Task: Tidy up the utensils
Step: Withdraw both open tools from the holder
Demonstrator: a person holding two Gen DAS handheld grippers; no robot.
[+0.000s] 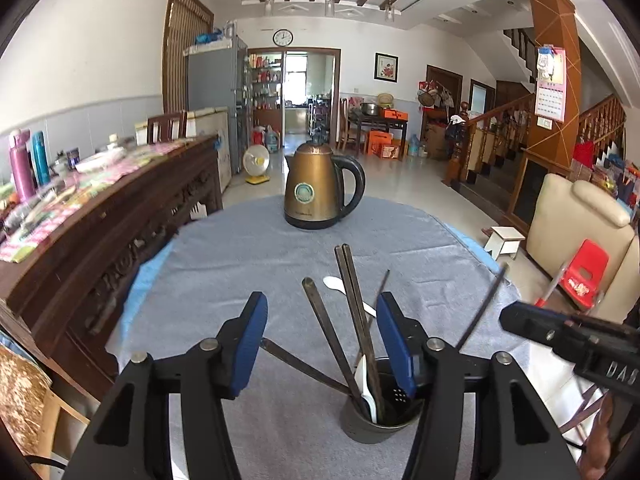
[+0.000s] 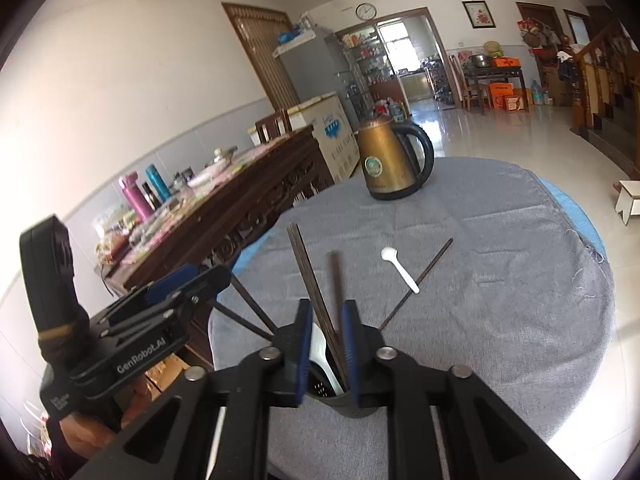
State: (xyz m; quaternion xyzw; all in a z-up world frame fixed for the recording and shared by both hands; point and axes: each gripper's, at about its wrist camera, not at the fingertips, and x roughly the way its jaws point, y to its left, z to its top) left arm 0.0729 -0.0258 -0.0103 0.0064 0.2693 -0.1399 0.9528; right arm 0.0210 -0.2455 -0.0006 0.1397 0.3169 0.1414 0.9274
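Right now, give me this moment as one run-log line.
left tongs: open | right tongs: open around chopsticks in cup | white spoon, one chopstick loose on cloth

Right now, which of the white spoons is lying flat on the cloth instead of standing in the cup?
The small white spoon lying beside the loose chopstick; the other white spoon stands in the cup.

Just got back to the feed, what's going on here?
A person with two handheld grippers is sorting utensils into the dark holder on the grey cloth. The left gripper stands open above the holder. The right gripper has its jaws narrow around chopsticks already standing in it. A white spoon and one chopstick lie loose on the cloth.
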